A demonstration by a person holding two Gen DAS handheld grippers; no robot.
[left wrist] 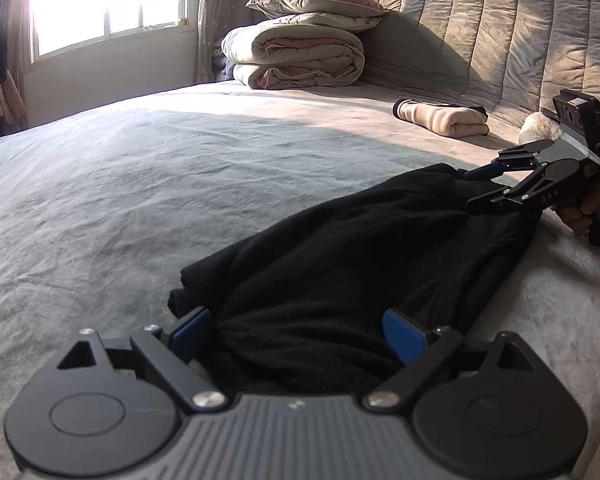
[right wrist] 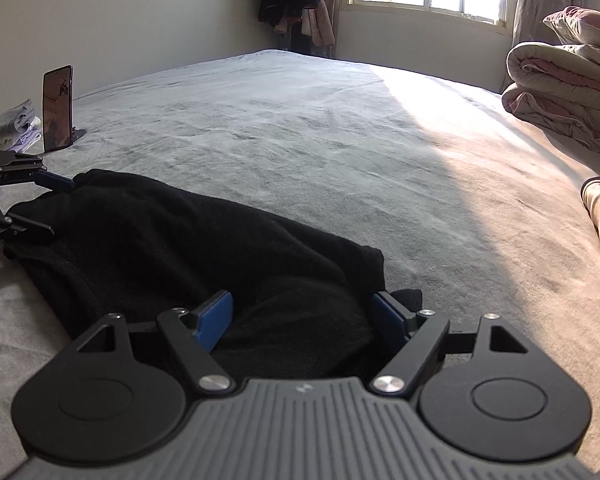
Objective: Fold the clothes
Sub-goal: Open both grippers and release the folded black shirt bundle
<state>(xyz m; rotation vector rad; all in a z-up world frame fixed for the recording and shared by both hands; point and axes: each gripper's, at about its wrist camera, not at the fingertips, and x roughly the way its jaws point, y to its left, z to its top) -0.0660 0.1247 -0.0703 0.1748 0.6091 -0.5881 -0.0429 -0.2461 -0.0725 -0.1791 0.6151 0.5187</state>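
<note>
Now both hand-held grippers bracketed a black garment (left wrist: 340, 256) on the bed (left wrist: 120, 184).

The left hand-held gripper (left wrist: 296, 330) stood with blue fingers apart around one bunched end at 6 o'clock; the right hand-held gripper (right wrist: 304, 316) likewise straddled the other end, fingers apart. A folded beige garment (left wrist: 444, 118) lay at 1 o'clock near the headboard (left wrist: 500, 28).

A grey bed (left wrist: 120, 168) carries everything. Near its headboard (left wrist: 500, 32) lie stacked quilts (left wrist: 296, 56) and a rolled beige garment (left wrist: 444, 118). The black garment (left wrist: 360, 248) lies further from the headboard.
</note>
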